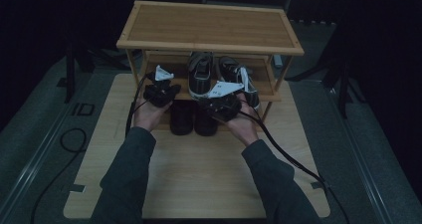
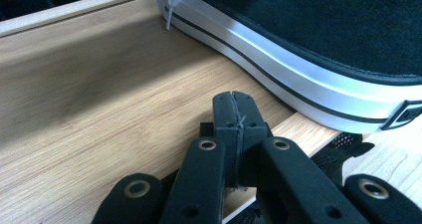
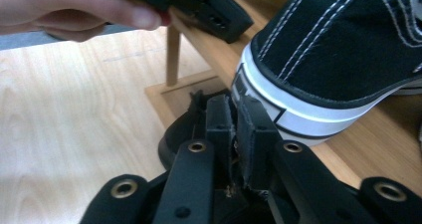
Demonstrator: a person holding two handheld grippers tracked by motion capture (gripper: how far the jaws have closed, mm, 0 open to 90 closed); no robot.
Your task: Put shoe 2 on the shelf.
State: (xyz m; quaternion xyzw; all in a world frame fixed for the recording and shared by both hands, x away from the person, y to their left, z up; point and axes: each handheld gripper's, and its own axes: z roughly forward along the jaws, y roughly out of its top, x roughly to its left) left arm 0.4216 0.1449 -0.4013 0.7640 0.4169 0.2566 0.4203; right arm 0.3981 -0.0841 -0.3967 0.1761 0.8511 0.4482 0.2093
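Two black sneakers with white soles (image 1: 200,77) (image 1: 234,74) stand on the middle shelf (image 1: 164,64) of a wooden shoe rack. My left gripper (image 1: 161,87) (image 2: 234,109) is shut with nothing in it, just over that shelf's front edge beside a sneaker's white sole (image 2: 278,69). My right gripper (image 1: 221,98) (image 3: 235,119) hovers in front of a sneaker's heel (image 3: 298,109), its jaws parted by a thin slit with nothing seen in it. A pair of dark shoes (image 1: 193,118) (image 3: 179,132) sits below the shelf, under the right gripper. The left gripper (image 3: 214,12) also appears at the top of the right gripper view.
The rack's top shelf (image 1: 209,25) is bare wood and overhangs the sneakers. The rack stands on a pale wooden board (image 1: 199,169) on grey floor. Rack posts (image 3: 172,55) stand at the shelf corners. Black cables (image 1: 293,159) trail from both grippers.
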